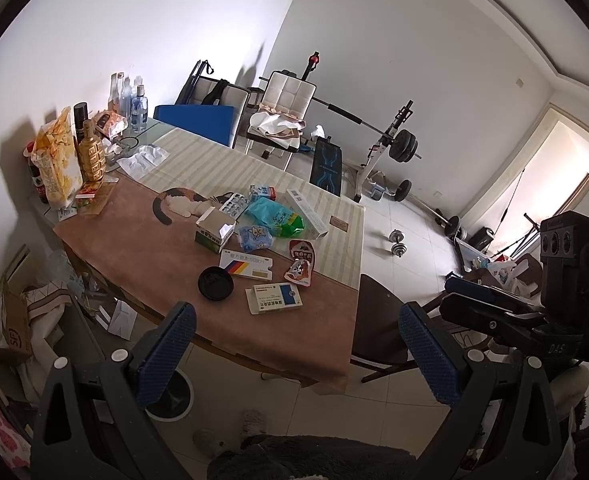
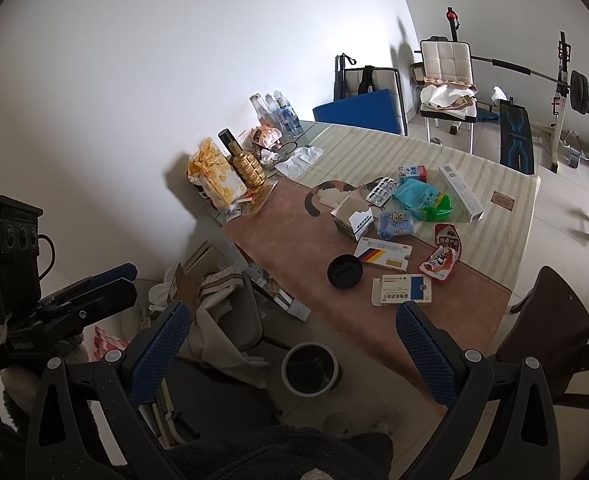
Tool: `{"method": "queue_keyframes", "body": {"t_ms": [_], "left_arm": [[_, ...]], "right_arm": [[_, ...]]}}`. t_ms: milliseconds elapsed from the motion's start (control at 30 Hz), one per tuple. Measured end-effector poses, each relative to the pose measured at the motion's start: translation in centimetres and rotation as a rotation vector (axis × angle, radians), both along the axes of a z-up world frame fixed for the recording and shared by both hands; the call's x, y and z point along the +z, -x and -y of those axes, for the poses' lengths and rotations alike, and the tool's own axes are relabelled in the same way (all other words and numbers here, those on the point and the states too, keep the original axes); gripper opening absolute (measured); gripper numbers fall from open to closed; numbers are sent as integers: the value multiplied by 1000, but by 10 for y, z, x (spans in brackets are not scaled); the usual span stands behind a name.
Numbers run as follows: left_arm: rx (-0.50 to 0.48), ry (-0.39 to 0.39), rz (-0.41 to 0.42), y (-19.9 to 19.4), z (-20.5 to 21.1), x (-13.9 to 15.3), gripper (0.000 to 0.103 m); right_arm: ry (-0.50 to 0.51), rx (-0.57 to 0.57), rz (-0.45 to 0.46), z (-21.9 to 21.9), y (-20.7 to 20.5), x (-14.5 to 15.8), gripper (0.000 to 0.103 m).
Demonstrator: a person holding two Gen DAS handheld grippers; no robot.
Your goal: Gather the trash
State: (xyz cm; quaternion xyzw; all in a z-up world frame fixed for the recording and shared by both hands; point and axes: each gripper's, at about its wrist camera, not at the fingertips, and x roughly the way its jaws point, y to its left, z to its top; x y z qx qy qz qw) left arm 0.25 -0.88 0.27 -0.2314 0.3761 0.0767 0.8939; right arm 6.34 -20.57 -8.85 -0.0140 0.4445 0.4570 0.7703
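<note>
bin [image 1: 173, 398] half hidden behind left gripper [image 1: 296, 340].

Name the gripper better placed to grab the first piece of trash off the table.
Probably the right gripper: it's open, with the white-and-blue medicine box and bin just ahead. The left gripper, also open, sits toward the table's corner, so only marginally worse.

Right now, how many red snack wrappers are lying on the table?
2. One red wrapper lies on the striped part of the mat by the green bag; the other wrapper lies just in front of it, beside the blue-and-white medicine box. More may be hidden under the clutter.
</note>
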Motion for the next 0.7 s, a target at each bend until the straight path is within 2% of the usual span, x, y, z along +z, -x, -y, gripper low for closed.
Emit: {"method": "queue_keyframes", "body": {"t_ms": [700], "left_arm": [[-2, 19, 8, 3, 3, 5, 103]], "right_arm": [[0, 8, -1, 5, 5, -1, 103]]}}
